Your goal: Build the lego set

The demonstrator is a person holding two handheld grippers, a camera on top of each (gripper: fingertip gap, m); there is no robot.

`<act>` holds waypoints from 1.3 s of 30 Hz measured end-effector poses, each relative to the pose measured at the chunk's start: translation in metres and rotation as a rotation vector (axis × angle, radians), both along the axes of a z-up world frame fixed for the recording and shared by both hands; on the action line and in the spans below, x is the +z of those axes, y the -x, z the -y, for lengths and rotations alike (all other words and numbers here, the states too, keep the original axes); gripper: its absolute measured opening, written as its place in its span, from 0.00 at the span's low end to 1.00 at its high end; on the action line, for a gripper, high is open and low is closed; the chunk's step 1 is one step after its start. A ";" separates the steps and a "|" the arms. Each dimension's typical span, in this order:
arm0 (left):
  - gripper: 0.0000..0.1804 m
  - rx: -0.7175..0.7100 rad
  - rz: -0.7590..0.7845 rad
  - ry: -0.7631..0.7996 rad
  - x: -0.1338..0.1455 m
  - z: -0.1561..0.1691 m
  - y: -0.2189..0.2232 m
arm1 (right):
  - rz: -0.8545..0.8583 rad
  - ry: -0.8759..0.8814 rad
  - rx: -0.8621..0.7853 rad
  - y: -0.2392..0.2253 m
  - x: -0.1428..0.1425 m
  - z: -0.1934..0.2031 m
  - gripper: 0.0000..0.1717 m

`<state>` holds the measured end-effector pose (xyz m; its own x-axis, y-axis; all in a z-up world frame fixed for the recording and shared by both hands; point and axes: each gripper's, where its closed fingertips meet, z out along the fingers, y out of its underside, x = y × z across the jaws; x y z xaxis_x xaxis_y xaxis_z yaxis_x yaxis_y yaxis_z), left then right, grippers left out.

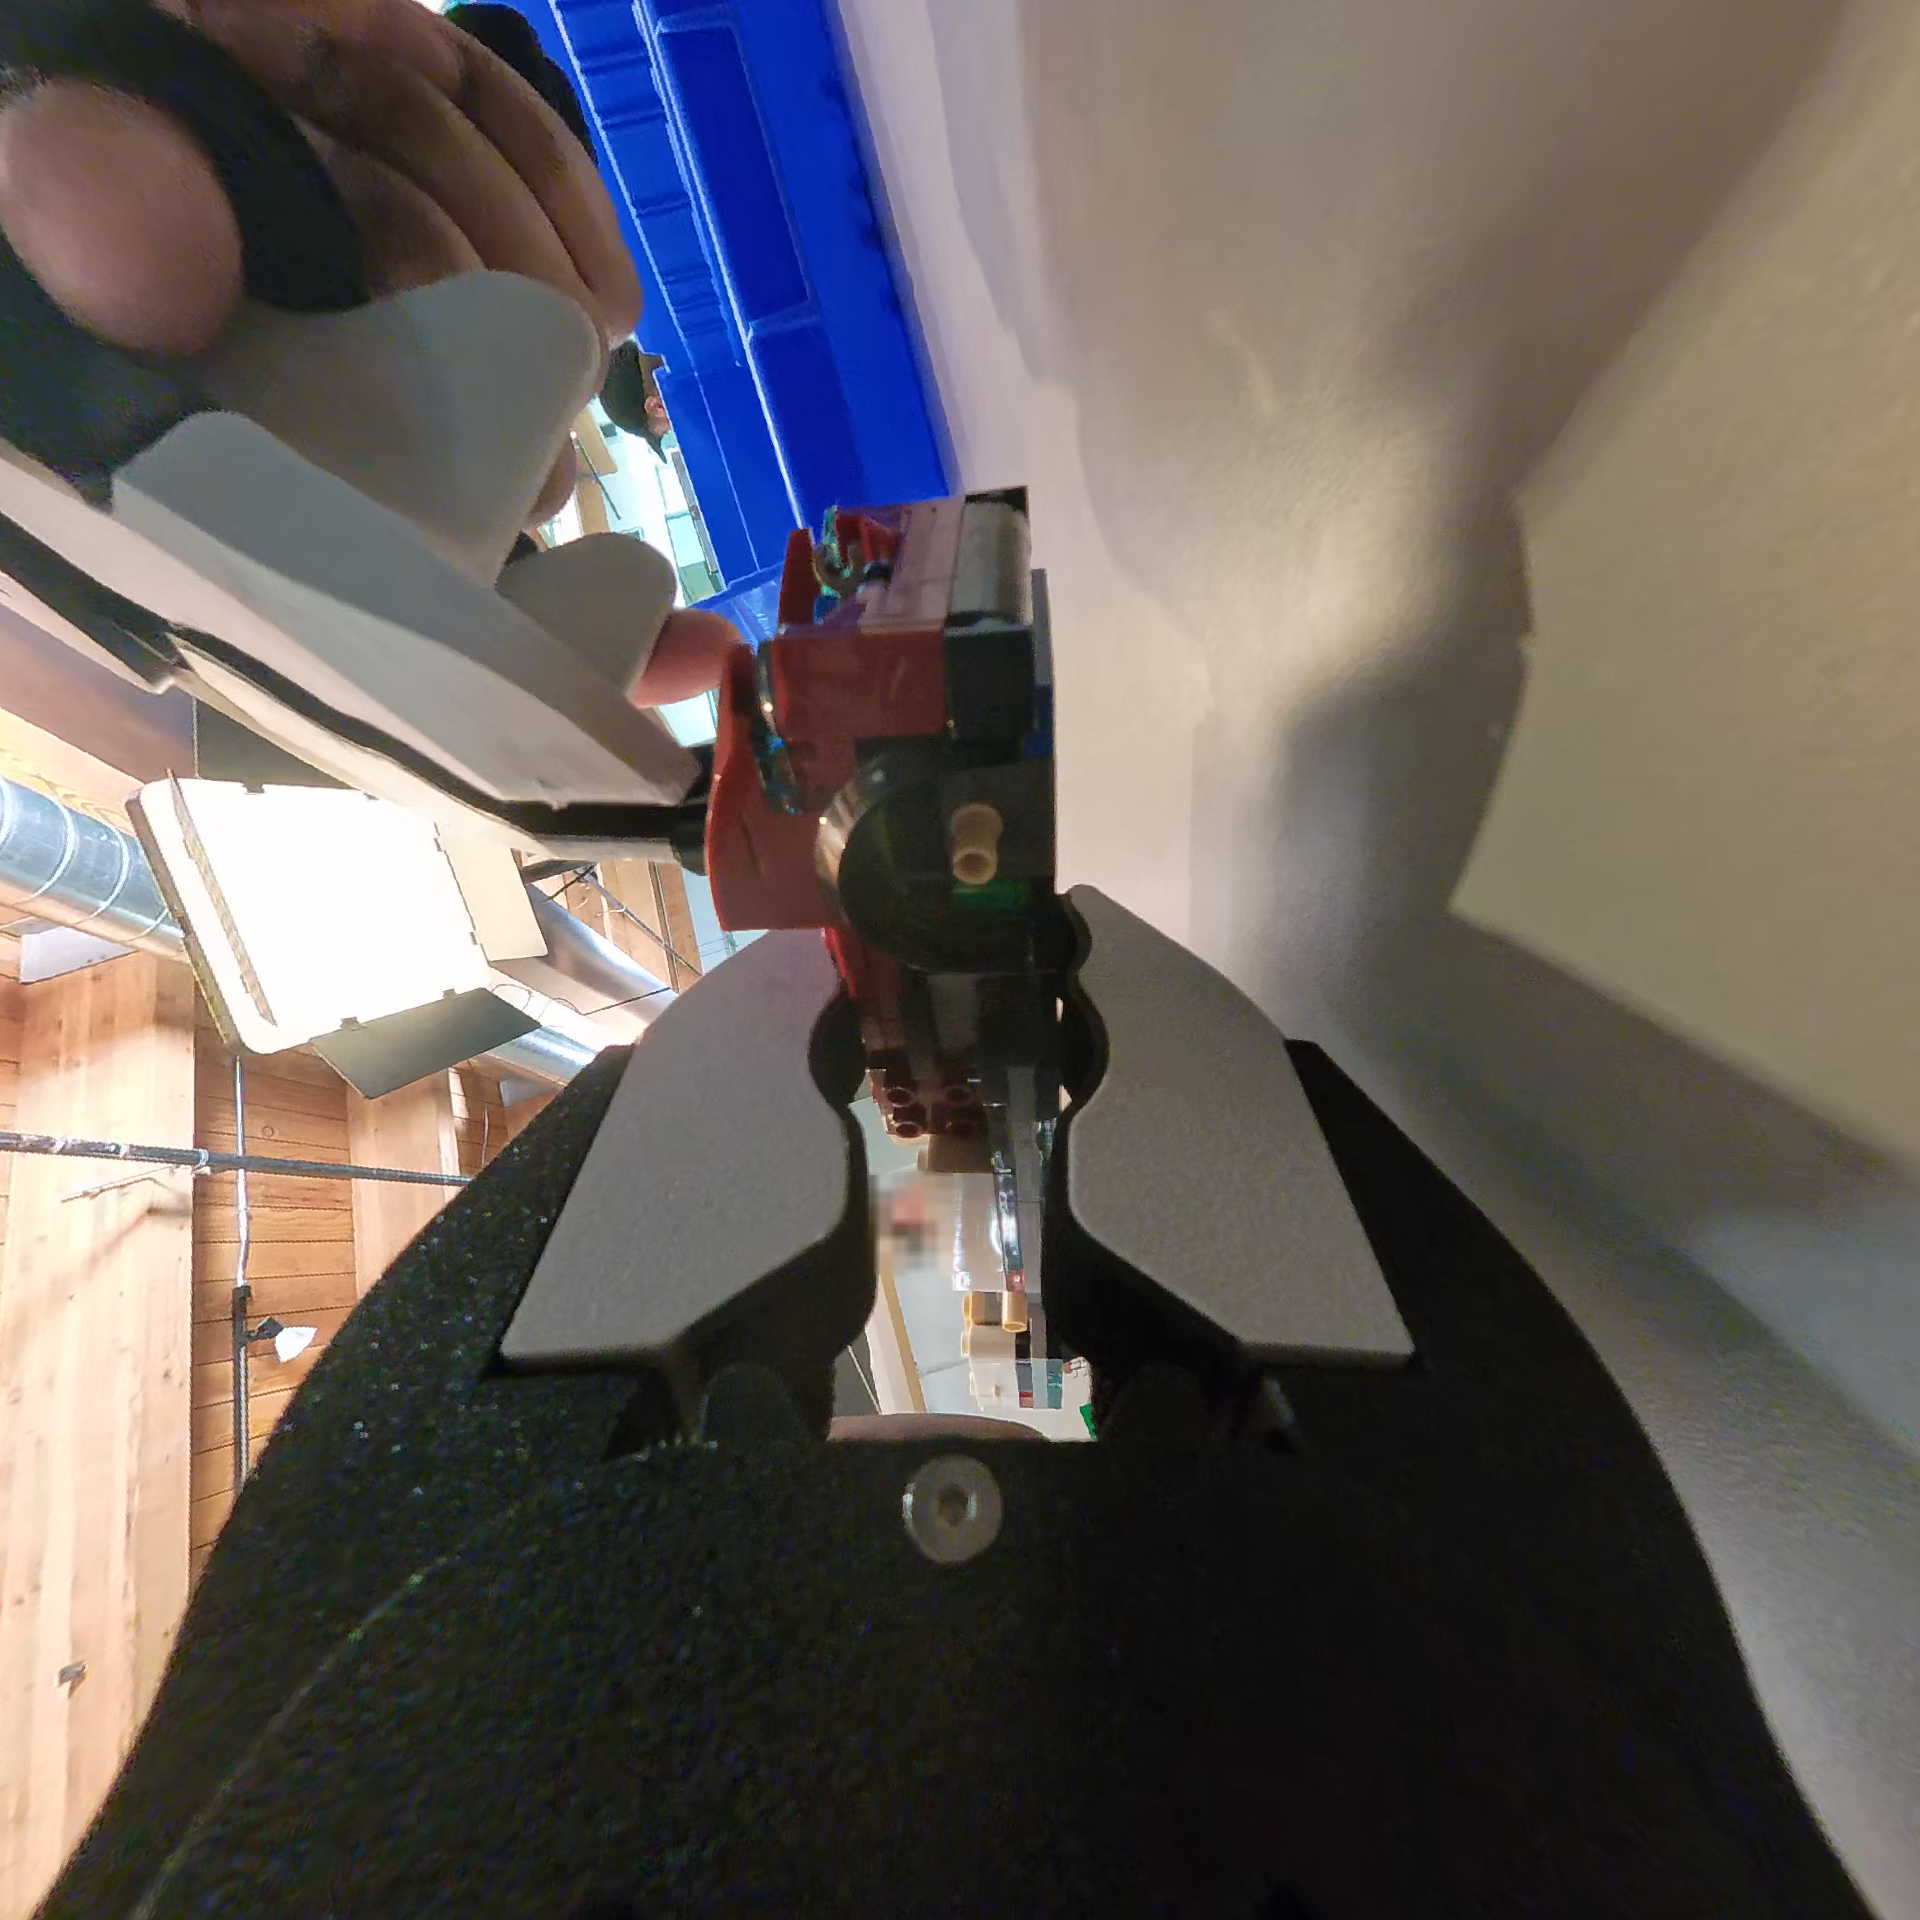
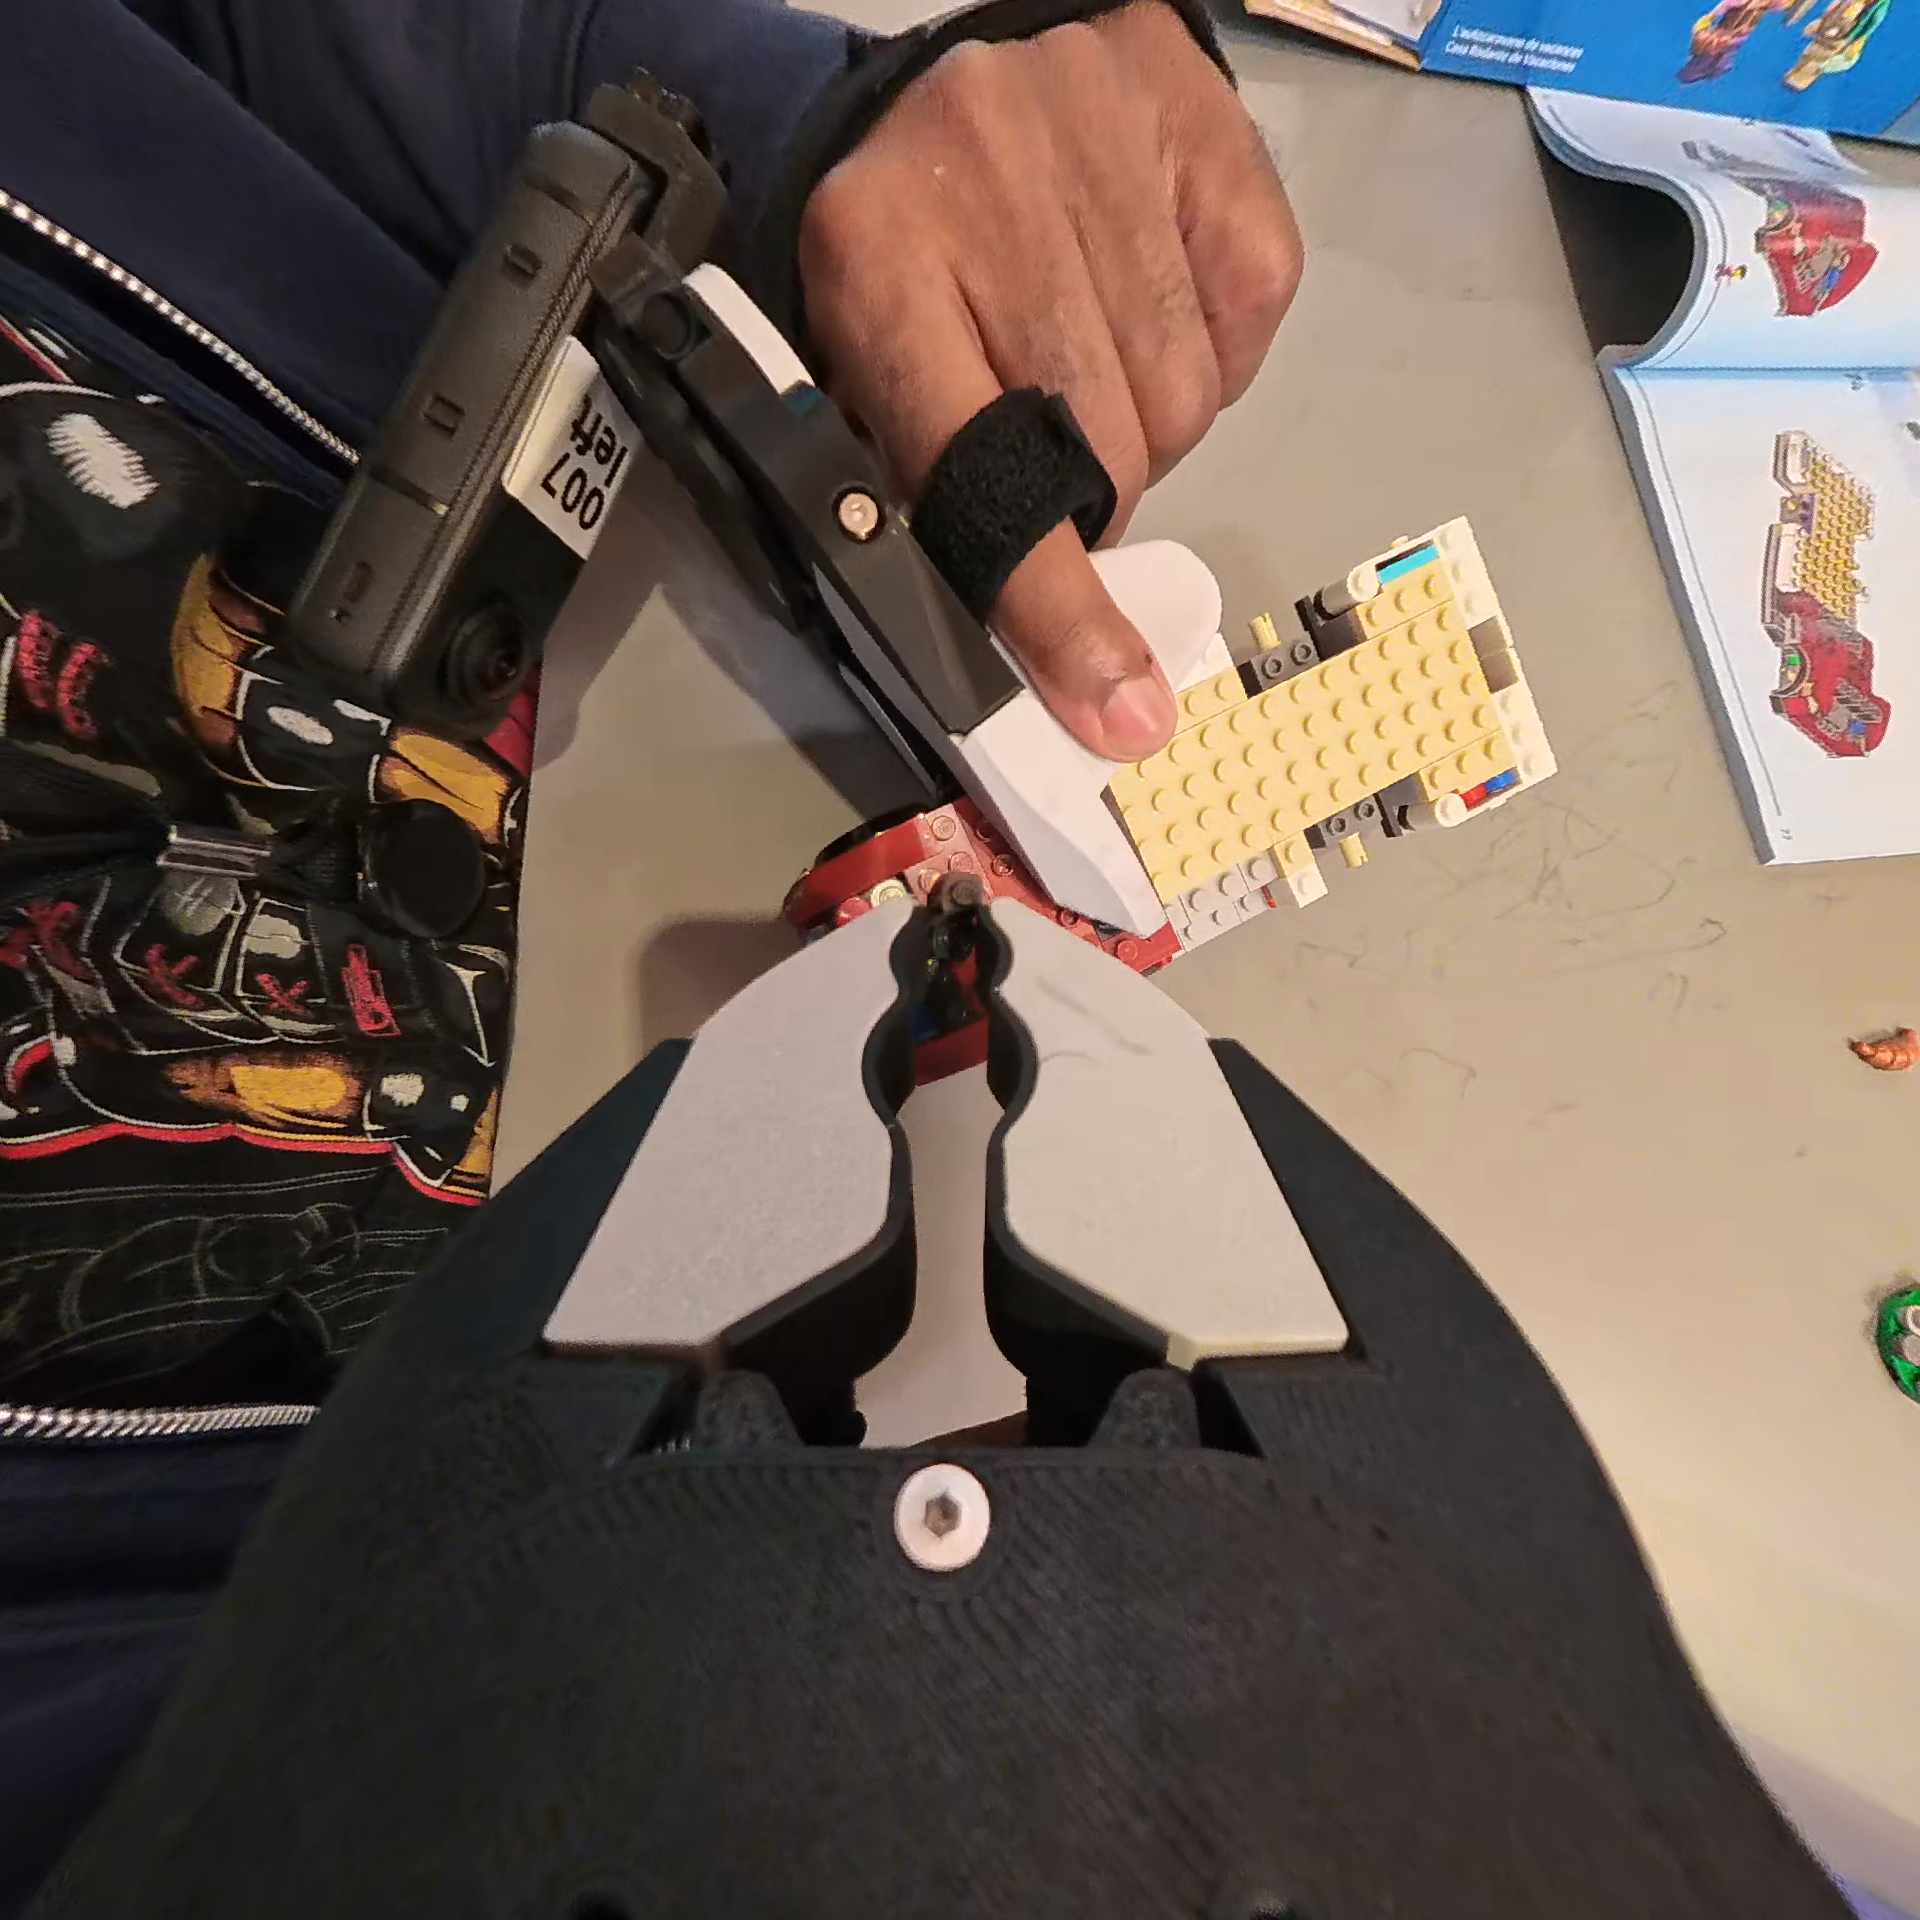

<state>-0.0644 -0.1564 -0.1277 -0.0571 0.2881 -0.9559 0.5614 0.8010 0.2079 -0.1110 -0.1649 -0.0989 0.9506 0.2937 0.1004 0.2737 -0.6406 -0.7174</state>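
The brick-built toy vehicle with a dark red front and a long tan studded deck (image 2: pixel 1320 727) hangs above the grey table (image 2: pixel 1455 1143), its long axis running from the red nose near the person's torso out toward the open instruction booklet (image 2: pixel 1766 623), studs facing up in the right wrist view. The left gripper (image 1: pixel 956 997) is clamped across the vehicle's body, a grey pad (image 2: pixel 1060 810) pressed flat to the tan deck, the person's left hand (image 2: pixel 1039 312) and thumb bearing down beside it. The right gripper (image 2: pixel 948 940) comes at the red nose, its tips nearly shut on a small dark piece (image 2: pixel 954 896) at the studs there; whether both pads press it I cannot tell. Blue plastic bins (image 1: pixel 758 260) show behind in the left wrist view. A small orange piece (image 2: pixel 1886 1049) and a green one (image 2: pixel 1901 1351) lie well apart on the table
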 end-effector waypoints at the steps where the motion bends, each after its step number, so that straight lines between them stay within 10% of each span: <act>1: 0.19 0.000 -0.001 0.001 0.000 0.000 0.000 | -0.001 -0.003 -0.001 0.000 0.000 0.000 0.04; 39: 0.19 -0.047 -0.040 0.041 0.000 0.006 0.010 | 0.174 -0.088 0.271 0.018 0.004 0.007 0.04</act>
